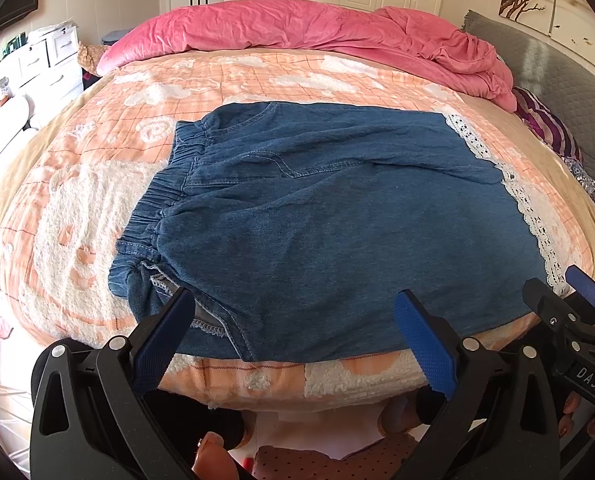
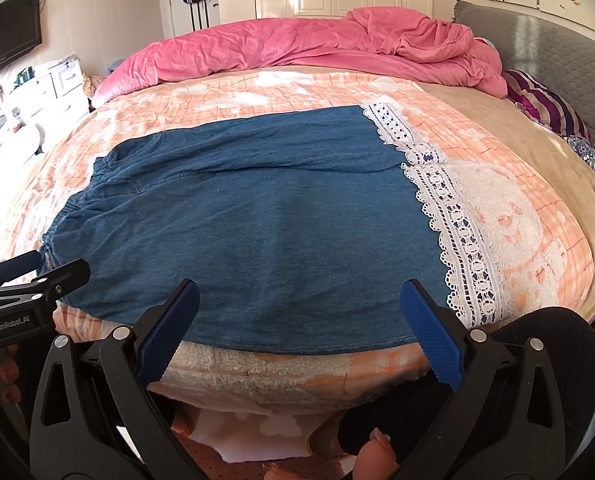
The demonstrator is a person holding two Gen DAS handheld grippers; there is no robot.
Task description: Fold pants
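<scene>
Blue denim pants [image 1: 317, 216] lie flat across the bed, elastic waistband [image 1: 165, 196] to the left and white lace hems [image 1: 537, 220] to the right. They also show in the right wrist view [image 2: 257, 216], with the lace hem [image 2: 461, 240] at right. My left gripper [image 1: 295, 332] is open and empty, just above the pants' near edge by the waist end. My right gripper [image 2: 299, 320] is open and empty over the near edge by the hem end. Each gripper shows in the other's view: the right one [image 1: 565, 300], the left one [image 2: 57, 268].
The pants rest on a peach and white fleece blanket [image 1: 77, 220] covering the bed. A rumpled pink duvet [image 1: 297, 28] lies along the far side. A striped pillow [image 2: 545, 104] and grey headboard [image 2: 557, 48] are at right. White drawers [image 1: 45, 60] stand at left.
</scene>
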